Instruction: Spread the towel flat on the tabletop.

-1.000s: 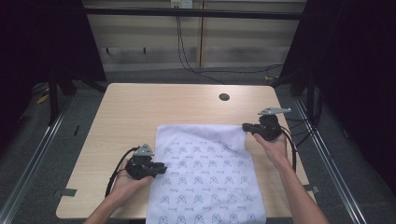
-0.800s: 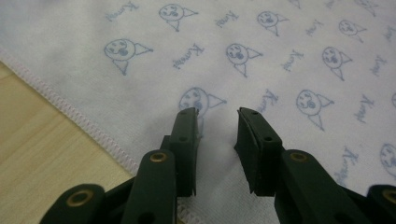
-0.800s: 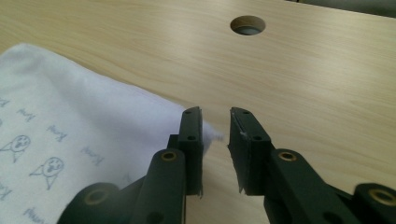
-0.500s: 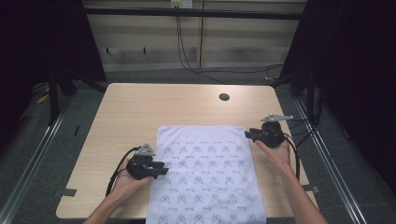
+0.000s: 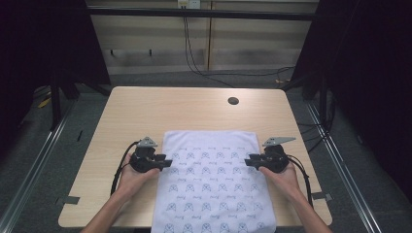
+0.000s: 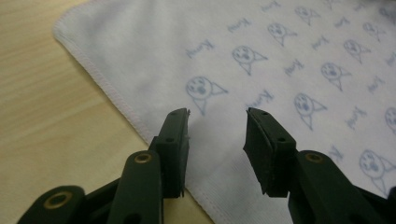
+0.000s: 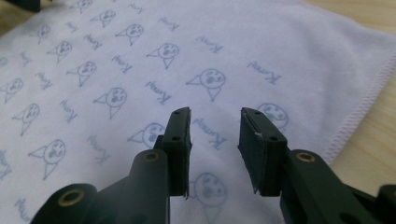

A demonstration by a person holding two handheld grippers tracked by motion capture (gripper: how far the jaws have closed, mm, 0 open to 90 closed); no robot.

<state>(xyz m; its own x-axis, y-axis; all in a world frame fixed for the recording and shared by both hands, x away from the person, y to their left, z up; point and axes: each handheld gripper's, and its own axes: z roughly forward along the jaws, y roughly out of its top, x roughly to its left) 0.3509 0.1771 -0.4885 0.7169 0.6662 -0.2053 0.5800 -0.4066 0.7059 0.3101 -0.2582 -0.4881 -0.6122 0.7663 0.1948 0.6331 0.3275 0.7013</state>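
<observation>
Cloth (image 5: 214, 182) flat on tabletop (image 5: 145, 111), lower centre of high view, near edge cut off at bottom of frame, so can't tell overhang.

Left gripper (image 5: 164, 162) at cloth's left hem, right gripper (image 5: 248, 161) at right hem; both w/ fingers just been opening, now part open, nothing btwn.

Risks: fingers pinch tabletop not hem; uneven lift wrinkles cloth. Small print illegible.

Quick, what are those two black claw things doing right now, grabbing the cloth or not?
Left gripper: jaws open, just been opening, over the left edge of the white printed cloth, holding nothing.
Right gripper: jaws open, just been opening, over the cloth's right edge, holding nothing.
</observation>
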